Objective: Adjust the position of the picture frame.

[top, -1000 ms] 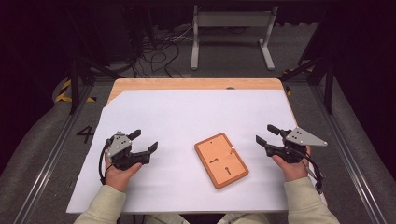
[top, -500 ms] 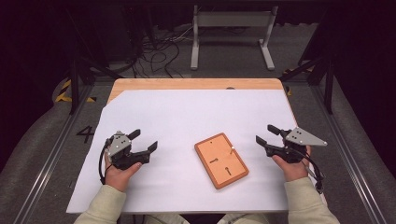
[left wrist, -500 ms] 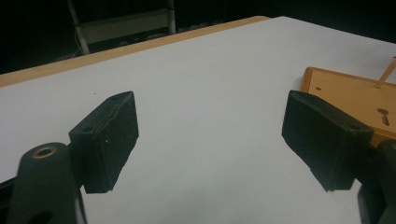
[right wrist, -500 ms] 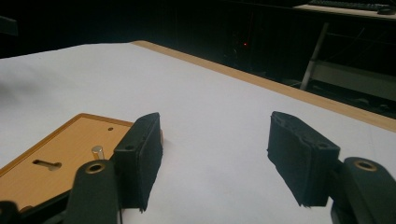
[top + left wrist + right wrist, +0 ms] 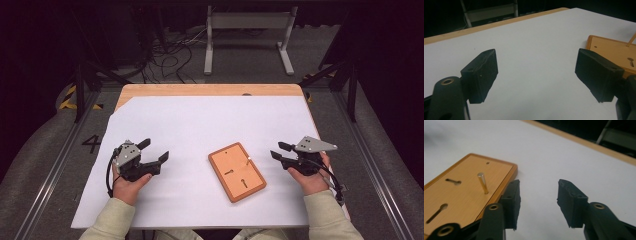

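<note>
An orange wooden board [image 5: 237,171] lies flat on the white table cover, between my two hands. It has two keyhole slots and a thin metal pin [image 5: 483,183] standing upright near its right edge. My left gripper [image 5: 154,151] rests on the cover to the left of the board, open, nothing between its jaws. In the left gripper view the board's corner [image 5: 612,48] shows behind the right-hand jaw. My right gripper [image 5: 278,151] sits just right of the board, open and empty, its left-hand jaw close to the board's edge [image 5: 506,181].
The white cover [image 5: 200,125] spreads over a wooden table [image 5: 210,90] whose far edge is bare. Beyond it stand a metal frame [image 5: 247,30] and loose cables [image 5: 170,55] on the floor. Rails run along both sides of the table.
</note>
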{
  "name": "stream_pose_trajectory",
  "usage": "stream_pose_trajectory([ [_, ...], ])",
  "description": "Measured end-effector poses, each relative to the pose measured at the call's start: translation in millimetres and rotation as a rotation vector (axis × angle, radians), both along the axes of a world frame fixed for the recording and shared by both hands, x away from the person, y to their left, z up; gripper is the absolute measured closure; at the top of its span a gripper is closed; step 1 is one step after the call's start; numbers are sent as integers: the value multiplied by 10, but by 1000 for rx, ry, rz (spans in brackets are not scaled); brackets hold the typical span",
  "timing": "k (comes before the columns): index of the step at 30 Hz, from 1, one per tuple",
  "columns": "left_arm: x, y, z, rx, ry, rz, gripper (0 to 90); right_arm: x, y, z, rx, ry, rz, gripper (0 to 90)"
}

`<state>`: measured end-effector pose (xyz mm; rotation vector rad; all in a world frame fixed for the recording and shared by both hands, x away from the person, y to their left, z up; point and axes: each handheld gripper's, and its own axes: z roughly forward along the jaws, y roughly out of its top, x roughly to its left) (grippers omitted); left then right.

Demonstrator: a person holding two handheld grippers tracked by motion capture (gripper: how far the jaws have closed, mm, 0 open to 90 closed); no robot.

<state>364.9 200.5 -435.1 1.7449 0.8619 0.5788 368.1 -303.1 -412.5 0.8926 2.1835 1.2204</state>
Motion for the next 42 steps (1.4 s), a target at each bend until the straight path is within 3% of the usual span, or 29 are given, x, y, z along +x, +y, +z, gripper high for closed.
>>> stream_pose_trajectory([
  [1, 3, 0, 0, 3, -1, -1, 187, 0, 0, 0, 0, 0, 0, 598],
  [2, 5, -4, -3, 2, 1, 2, 187, 11, 11, -9, -9, 25, 13, 654],
  [5, 10, -4, -4, 6, 6, 3, 187, 26, 97, -68, -96, 99, 35, 793],
  [8, 20, -9, -11, 9, 12, 3, 187, 34, 162, -100, -150, 149, 44, 855],
  [14, 43, -17, -38, 25, 38, 6, 182, 51, 250, -179, -197, 245, 64, 900],
  [15, 46, -18, -40, 25, 38, 7, 182, 51, 250, -179, -197, 245, 64, 900],
  [20, 56, -19, -51, 28, 48, 4, 180, 25, 402, -254, -283, 324, 131, 900],
  [24, 60, -14, -54, 26, 52, 3, 179, -13, 476, -235, -314, 344, 167, 900],
  [27, 64, -15, -54, 28, 49, 3, 179, -41, 517, -216, -356, 344, 163, 900],
  [32, 71, -26, -57, 30, 54, 1, 179, -64, 532, -200, -374, 356, 165, 900],
  [35, 75, -36, -58, 34, 56, 4, 179, -102, 599, -201, -357, 381, 223, 900],
  [39, 81, -40, -60, 43, 64, 0, 188, -171, 775, -199, -378, 383, 297, 900],
  [42, 78, -52, -61, 42, 76, -13, 242, -205, 894, -198, -384, 376, 331, 900],
])
